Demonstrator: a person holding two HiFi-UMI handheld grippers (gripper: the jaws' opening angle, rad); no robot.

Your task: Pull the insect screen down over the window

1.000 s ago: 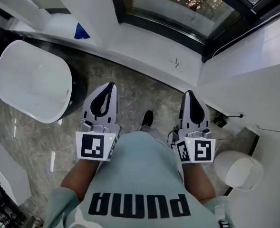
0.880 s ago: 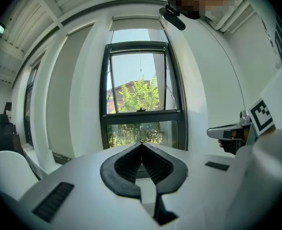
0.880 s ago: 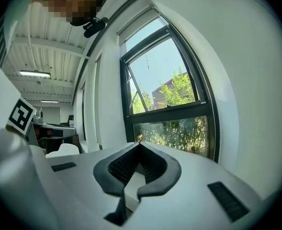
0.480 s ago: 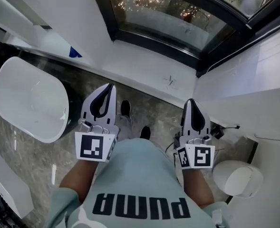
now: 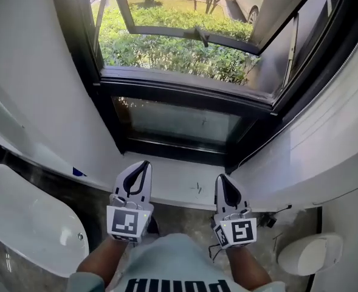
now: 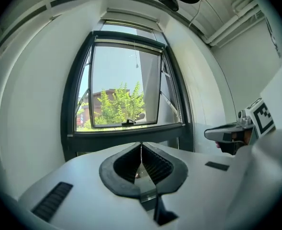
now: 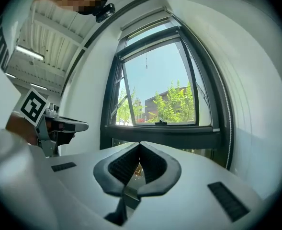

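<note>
A dark-framed window [image 5: 185, 84] fills the wall ahead, its upper sash [image 5: 166, 17] swung outward over green bushes. In the left gripper view a pale housing [image 6: 129, 19] runs along the window's top, and a thin cord [image 6: 136, 56] hangs from it in front of the glass. The same cord [image 7: 146, 56] shows in the right gripper view. My left gripper [image 5: 144, 164] is shut and empty, held low in front of the white sill [image 5: 185, 190]. My right gripper [image 5: 220, 179] is beside it, also shut with nothing in it. Both point up at the window.
A white tub [image 5: 27, 224] stands on the floor at the left. A white rounded bin [image 5: 312, 254] sits at the lower right under a white ledge [image 5: 324, 163]. White walls flank the window on both sides.
The head view has swung up from the floor to the window. Both grippers have come forward to the sill and closer together. Both stay shut.
</note>
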